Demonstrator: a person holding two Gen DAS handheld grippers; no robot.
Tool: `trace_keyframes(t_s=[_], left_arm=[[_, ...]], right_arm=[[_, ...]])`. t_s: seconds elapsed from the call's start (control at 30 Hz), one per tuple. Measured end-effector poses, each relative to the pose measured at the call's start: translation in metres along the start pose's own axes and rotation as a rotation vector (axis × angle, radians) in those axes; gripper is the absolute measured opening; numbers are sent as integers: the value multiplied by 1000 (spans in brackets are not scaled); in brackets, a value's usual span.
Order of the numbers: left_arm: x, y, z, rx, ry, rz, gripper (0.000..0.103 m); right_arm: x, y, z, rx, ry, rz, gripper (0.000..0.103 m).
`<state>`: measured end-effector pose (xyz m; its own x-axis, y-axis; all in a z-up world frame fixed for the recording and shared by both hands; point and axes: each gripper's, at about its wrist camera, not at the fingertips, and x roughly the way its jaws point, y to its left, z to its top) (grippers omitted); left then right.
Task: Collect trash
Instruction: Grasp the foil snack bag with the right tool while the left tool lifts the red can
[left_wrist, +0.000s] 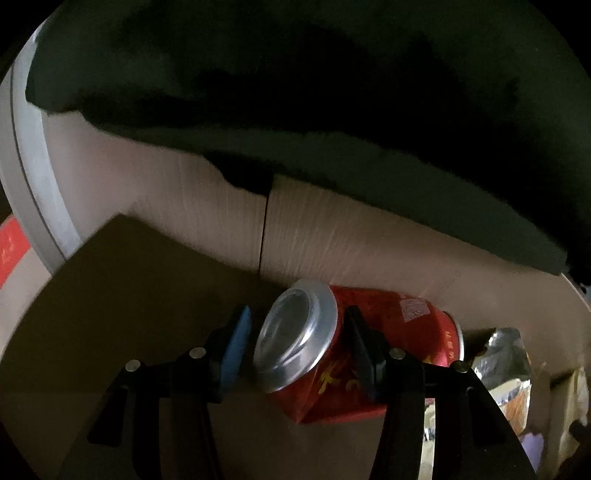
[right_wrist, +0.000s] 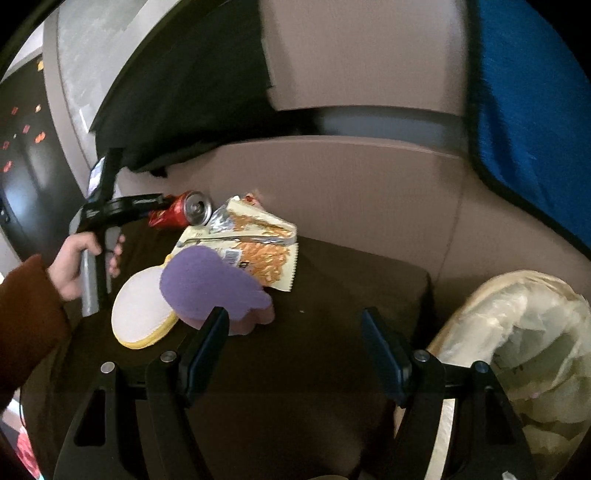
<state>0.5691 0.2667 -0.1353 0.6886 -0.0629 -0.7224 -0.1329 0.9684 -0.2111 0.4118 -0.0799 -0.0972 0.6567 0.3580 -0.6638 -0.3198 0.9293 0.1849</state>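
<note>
1. The left gripper (left_wrist: 295, 339) has its jaws on either side of the red can (left_wrist: 354, 347), which lies on its side against the sofa back (left_wrist: 332, 236); whether the pads press it, I cannot tell.
2. The right gripper (right_wrist: 295, 347) hangs wide and empty over the brown cushion (right_wrist: 332, 295).
3. A snack wrapper (right_wrist: 258, 240) lies just right of the can, with a purple plush toy (right_wrist: 207, 288) nearer.
4. A lined bin (right_wrist: 517, 332) stands on the right.

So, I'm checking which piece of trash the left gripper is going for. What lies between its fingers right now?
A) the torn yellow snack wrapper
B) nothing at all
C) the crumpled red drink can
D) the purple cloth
C: in the left wrist view the crumpled red drink can lies on its side between the open fingers of the left gripper.
</note>
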Motion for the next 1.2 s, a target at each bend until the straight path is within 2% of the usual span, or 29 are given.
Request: trace_keyframes(t_s=[0.1,0.17,0.23,0.33,0.47,0.57,0.63,0.73,0.83,1.03,1.1,1.13,1.2], left_arm=[[-1,1,-1,2,-3,-7,47],[-8,1,-5,31,-19,20,46],[-19,8,-12,39,-36,17,46],[-33,19,-25,68,-18,20,42],[-63,37,-52,101,-6,9,42],[-90,50,-76,127,-12,1,42],[-108,51,-91,128,-24,-5,42],[-125,63,-106,89,-13,-30,41],[-155,64,-125,61,-5,-34,39],[-201,82,-156,13,-45,-15,35],[-208,85,-164,4,-45,-16,35],[-208,85,-166,-2,-41,-16,35],[-208,87,-170,-14,-37,-13,35]], right_arm=[[9,6,10,5,26,28,71],[17,12,20,7,34,42,71],[28,19,33,-7,22,16,71],[50,29,50,-28,19,-3,71],[82,38,67,-59,37,-38,71],[109,36,75,-42,84,-57,71],[129,30,77,3,135,-15,71],[139,33,75,6,166,9,71],[131,43,64,-1,181,71,69],[90,86,20,-48,269,262,69],[74,97,11,-46,265,325,69],[66,103,10,-54,266,334,69],[52,112,7,-117,240,290,69]])
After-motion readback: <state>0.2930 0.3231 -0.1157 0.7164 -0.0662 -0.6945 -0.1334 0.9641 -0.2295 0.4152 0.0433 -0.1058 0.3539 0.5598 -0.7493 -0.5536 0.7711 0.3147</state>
